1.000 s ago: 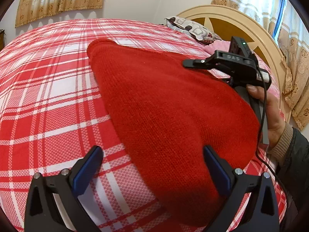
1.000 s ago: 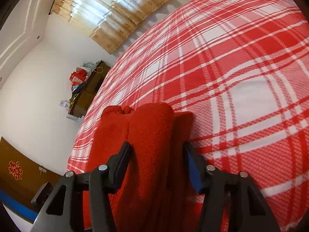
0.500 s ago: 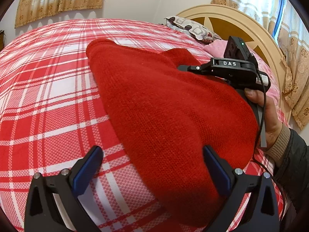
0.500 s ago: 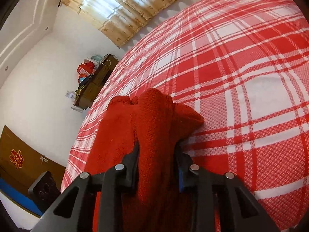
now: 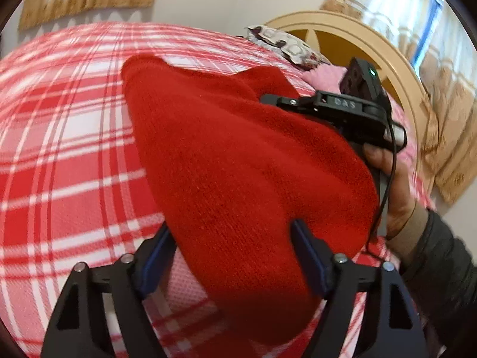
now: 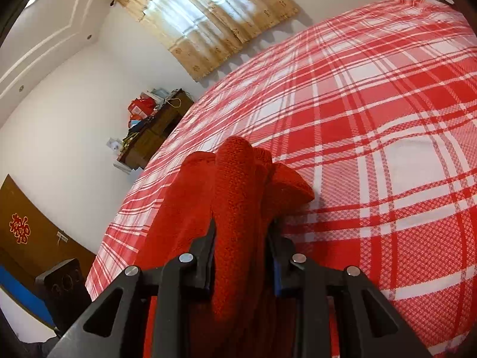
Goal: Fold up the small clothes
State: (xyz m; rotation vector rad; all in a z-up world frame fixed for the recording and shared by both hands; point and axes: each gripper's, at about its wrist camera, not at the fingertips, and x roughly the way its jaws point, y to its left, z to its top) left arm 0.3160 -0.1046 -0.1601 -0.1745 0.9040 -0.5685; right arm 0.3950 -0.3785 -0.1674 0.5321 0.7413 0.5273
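Note:
A red knit sweater (image 5: 238,161) lies on the red and white plaid bed (image 5: 59,164). My left gripper (image 5: 232,247) has its jaws partly closed around the sweater's near edge, with the fabric bunched between the blue pads. My right gripper (image 6: 243,238) is shut on a thick fold of the sweater (image 6: 235,185) and holds it raised off the bed. In the left wrist view the right gripper (image 5: 342,110) sits at the sweater's far right edge, held by a hand.
A cream headboard (image 5: 372,47) and a patterned pillow (image 5: 286,44) lie at the bed's head. A wooden dresser (image 6: 152,131) with clutter stands by the wall, under a curtained window (image 6: 208,21). A dark speaker (image 6: 62,283) sits on the floor.
My right gripper closed on the sweater fold and lifted it. My left gripper's jaws narrowed from wide open onto the sweater's near edge and moved forward.

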